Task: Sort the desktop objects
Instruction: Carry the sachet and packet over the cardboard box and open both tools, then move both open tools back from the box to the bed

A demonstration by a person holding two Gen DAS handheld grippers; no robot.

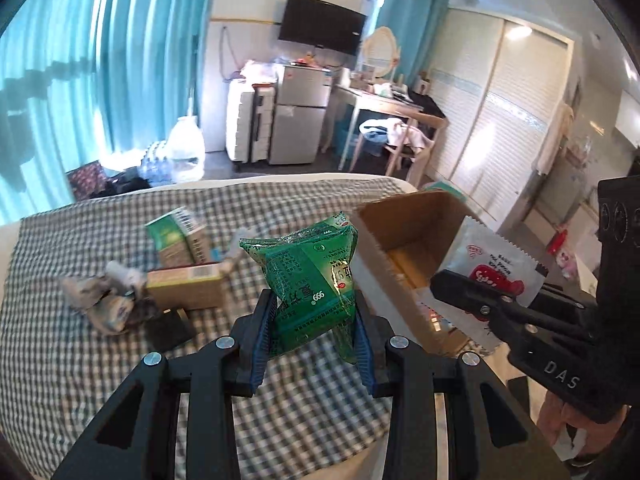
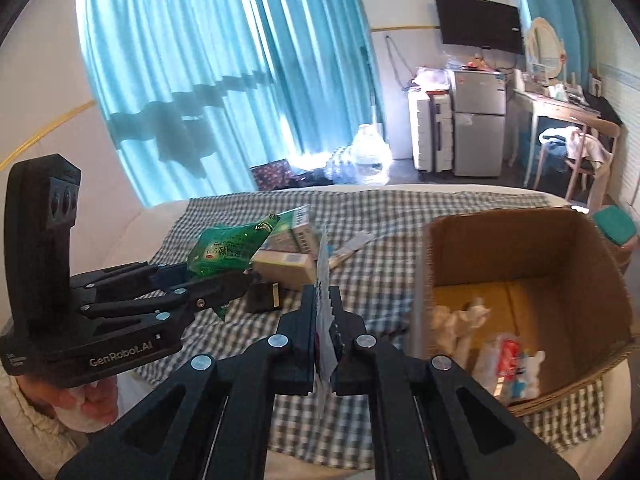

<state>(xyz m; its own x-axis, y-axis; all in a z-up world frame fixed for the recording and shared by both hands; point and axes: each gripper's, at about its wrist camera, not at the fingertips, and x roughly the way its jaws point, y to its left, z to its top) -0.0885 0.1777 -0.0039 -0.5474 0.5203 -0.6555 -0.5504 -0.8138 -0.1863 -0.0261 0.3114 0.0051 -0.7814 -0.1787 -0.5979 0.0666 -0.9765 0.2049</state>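
My left gripper (image 1: 314,320) is shut on a green medicine pouch (image 1: 312,268) and holds it above the checked cloth; it also shows in the right wrist view (image 2: 224,254). My right gripper (image 2: 322,320) is shut on a thin white sachet with red print (image 2: 323,280), seen edge-on. In the left wrist view the sachet (image 1: 492,268) hangs over the near edge of the open cardboard box (image 1: 404,236). The box (image 2: 520,248) holds crumpled tissue (image 2: 460,316) and small packets (image 2: 508,360).
On the checked cloth (image 1: 120,360) lie two medicine boxes (image 1: 176,236) (image 1: 186,286), crumpled wrappers (image 1: 104,300) and a small black object (image 1: 168,328). A water jug (image 1: 185,148), fridge (image 1: 298,112), desk and chair stand beyond the table.
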